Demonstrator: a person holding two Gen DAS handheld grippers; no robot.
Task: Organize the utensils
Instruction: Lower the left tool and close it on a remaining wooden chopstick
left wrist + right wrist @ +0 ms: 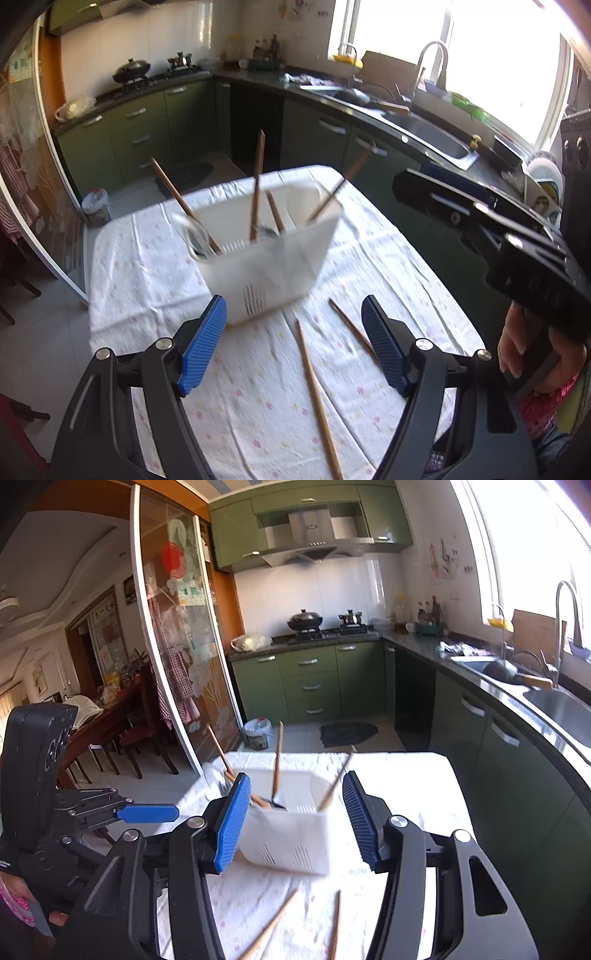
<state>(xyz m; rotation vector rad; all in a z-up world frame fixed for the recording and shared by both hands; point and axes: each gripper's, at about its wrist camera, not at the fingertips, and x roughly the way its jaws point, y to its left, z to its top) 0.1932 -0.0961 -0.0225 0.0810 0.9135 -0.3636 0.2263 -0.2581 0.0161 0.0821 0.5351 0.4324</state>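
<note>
A white utensil holder stands on the cloth-covered table with several wooden chopsticks and a metal spoon sticking out of it. Two loose chopsticks lie on the cloth in front of it. My left gripper is open and empty, above the table just in front of the holder. In the right wrist view my right gripper is open and empty, its jaws standing either side of the holder from nearer the camera. The loose chopsticks lie below it.
The right gripper's body hangs at the table's right side in the left view. The left gripper shows at the left in the right view. A kitchen counter with a sink runs behind. A glass sliding door stands left.
</note>
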